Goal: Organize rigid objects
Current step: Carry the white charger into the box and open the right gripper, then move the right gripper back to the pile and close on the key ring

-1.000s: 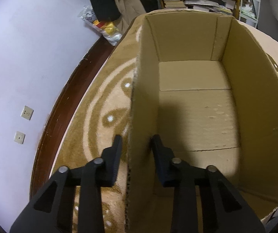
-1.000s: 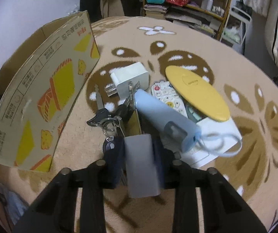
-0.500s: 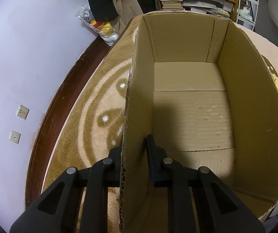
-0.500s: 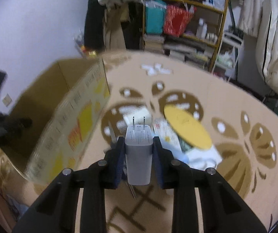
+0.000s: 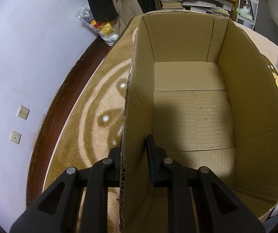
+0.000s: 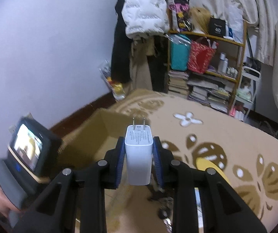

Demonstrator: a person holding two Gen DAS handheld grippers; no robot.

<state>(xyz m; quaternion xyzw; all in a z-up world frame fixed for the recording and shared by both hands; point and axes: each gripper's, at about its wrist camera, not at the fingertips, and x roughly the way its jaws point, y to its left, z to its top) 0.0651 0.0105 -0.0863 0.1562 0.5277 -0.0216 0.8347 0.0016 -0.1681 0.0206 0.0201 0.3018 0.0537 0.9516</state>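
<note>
My left gripper [image 5: 134, 156] is shut on the left wall of an empty open cardboard box [image 5: 139, 104], one finger outside and one inside. My right gripper [image 6: 139, 155] is shut on a white plug charger [image 6: 138, 155], prongs pointing forward, held up in the air. The cardboard box also shows in the right wrist view [image 6: 98, 136], below and to the left of the charger. The left gripper's handle with its lit screen [image 6: 30, 153] shows at the left edge of that view.
A yellow round lid [image 6: 210, 167] and dark keys [image 6: 162, 211] lie on the patterned beige carpet [image 6: 226, 136] under the right gripper. A crowded shelf [image 6: 206, 68] with books and bags stands at the back. The white wall [image 5: 22, 58] and dark skirting are to the left.
My right gripper has lifted the charger off the pile and swung left over the box. My left gripper has closed on the box wall.
</note>
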